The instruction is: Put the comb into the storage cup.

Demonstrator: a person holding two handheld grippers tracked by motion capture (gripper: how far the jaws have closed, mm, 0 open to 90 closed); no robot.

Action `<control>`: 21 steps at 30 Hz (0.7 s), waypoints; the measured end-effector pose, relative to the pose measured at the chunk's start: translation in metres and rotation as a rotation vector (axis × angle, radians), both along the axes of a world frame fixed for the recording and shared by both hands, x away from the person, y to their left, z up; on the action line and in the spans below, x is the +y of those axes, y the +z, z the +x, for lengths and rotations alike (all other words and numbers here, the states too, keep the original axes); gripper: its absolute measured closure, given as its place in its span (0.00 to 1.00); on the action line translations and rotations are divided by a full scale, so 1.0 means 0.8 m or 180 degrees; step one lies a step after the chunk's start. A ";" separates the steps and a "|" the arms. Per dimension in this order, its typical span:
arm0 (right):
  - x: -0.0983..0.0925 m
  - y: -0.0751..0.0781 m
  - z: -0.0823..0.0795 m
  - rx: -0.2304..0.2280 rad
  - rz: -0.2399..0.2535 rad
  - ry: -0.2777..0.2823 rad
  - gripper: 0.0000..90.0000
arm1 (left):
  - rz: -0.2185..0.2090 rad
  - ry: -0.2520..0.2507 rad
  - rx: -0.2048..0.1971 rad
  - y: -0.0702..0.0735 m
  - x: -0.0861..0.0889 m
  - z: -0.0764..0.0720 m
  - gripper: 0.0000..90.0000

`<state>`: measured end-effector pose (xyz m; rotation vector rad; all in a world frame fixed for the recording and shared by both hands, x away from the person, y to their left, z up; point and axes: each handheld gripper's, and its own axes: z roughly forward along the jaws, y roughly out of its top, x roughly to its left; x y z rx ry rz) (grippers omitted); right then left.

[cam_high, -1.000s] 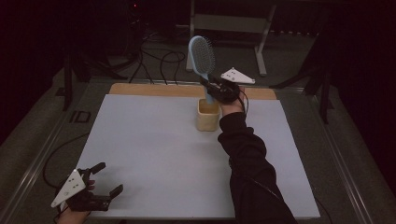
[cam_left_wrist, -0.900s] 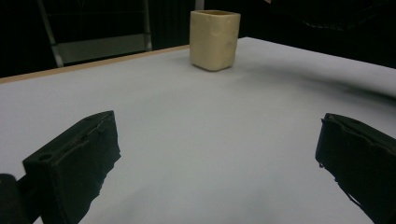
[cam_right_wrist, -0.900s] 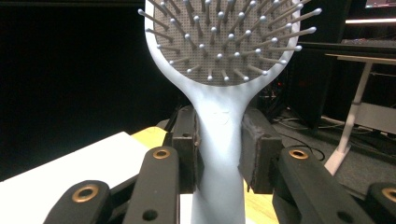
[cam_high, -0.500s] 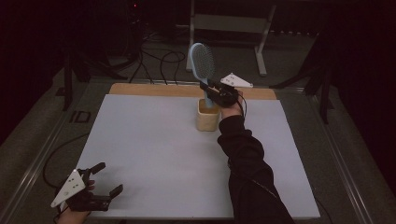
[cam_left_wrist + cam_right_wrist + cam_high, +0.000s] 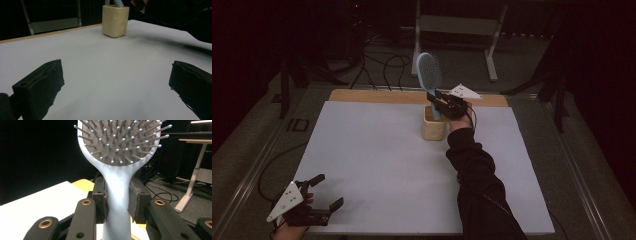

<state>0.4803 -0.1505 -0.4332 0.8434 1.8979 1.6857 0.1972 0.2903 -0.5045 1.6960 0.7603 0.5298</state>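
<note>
A pale blue hairbrush (image 5: 430, 75) stands upright with its handle reaching down into a cream cup (image 5: 433, 129) near the back of the white table top. My right gripper (image 5: 438, 103) is shut on the brush handle just above the cup. In the right gripper view the pads clamp the handle (image 5: 117, 202) from both sides, bristles (image 5: 120, 140) facing the camera. My left gripper (image 5: 319, 192) rests at the table's near left corner, open, with nothing between its fingers. The left gripper view has the cup (image 5: 115, 20) far ahead, the brush handle entering its top.
A white sheet (image 5: 377, 165) covers the table, with a wooden strip (image 5: 377, 96) along the far edge. Cables and a metal stand (image 5: 452, 30) lie on the dark floor beyond. The person's dark sleeve (image 5: 477, 185) stretches across the right side.
The right gripper has sunk with the brush, bringing its handle lower into the cup. The left gripper has kept still.
</note>
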 end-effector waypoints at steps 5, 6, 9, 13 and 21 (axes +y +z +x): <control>-0.002 -0.007 -0.001 0.0001 -0.0029 0.0020 0.78 | -0.0004 0.0005 0.0003 0.000 0.001 0.000 0.00; -0.003 -0.007 -0.001 0.0002 -0.0027 0.0032 0.78 | -0.0009 0.0004 0.0009 0.000 0.001 0.000 0.00; -0.006 -0.011 -0.003 0.0000 -0.0039 0.0027 0.77 | -0.0020 0.0003 0.0022 -0.001 0.001 0.001 0.00; -0.007 -0.015 -0.005 -0.0018 -0.0072 0.0048 0.77 | -0.0018 0.0014 0.0015 -0.001 0.001 0.001 0.00; -0.003 -0.021 -0.011 -0.0088 -0.0284 0.0095 0.77 | -0.0014 0.0009 0.0019 -0.001 0.001 0.001 0.00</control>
